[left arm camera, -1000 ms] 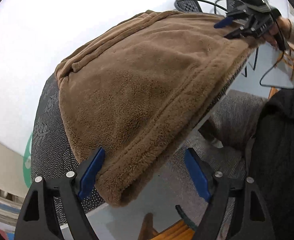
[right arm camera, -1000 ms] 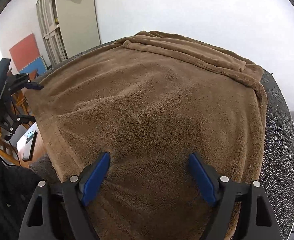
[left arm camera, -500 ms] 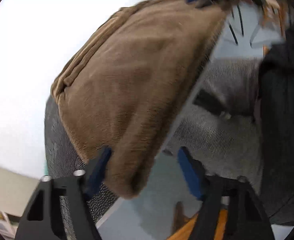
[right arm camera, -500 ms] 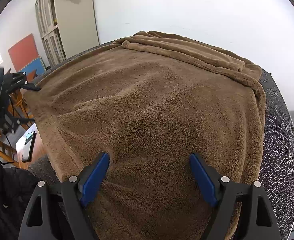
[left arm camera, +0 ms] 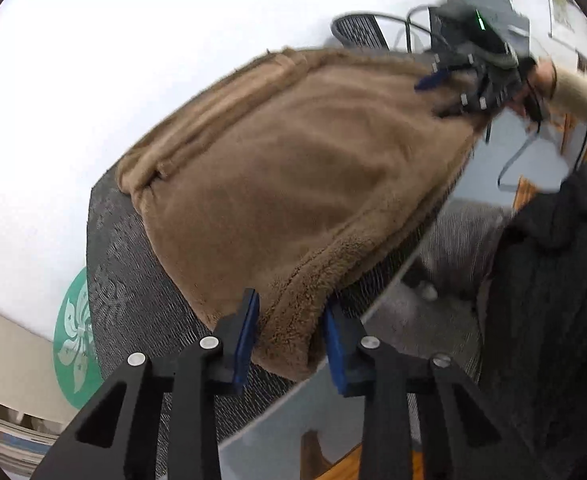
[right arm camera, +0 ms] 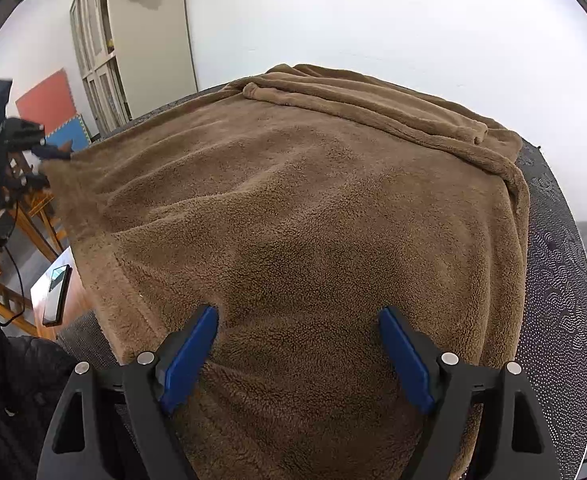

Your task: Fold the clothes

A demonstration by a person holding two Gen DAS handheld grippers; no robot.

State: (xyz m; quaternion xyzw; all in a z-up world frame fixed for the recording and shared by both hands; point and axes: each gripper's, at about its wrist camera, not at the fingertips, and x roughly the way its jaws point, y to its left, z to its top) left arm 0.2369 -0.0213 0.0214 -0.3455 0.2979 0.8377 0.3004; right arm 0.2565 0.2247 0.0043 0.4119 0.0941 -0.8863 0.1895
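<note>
From the left wrist view, the brown fleece garment (left arm camera: 285, 184) runs away from the left gripper (left arm camera: 289, 344), its near corner sitting right between the two blue fingers (left arm camera: 247, 336), which have closed in against the pile on both sides and seem to pinch it. The cloth's near hem stretches off to the right of those fingers toward the right gripper (left arm camera: 453, 88), blurred at the far corner, so the hem's long axis lies from one gripper to the other. Underneath is a dark patterned table (left arm camera: 121, 264), its edge just behind the pinched corner, with a white wall beyond. From the right wrist view, the right gripper (right arm camera: 297, 356) hovers with its fingers spread wide over the garment's near edge, fleece filling the gap between them and running forward to a rolled band at the far side. The left gripper (right arm camera: 33, 152) shows far off to the left. A cabinet (right arm camera: 141, 48) stands behind.
</note>
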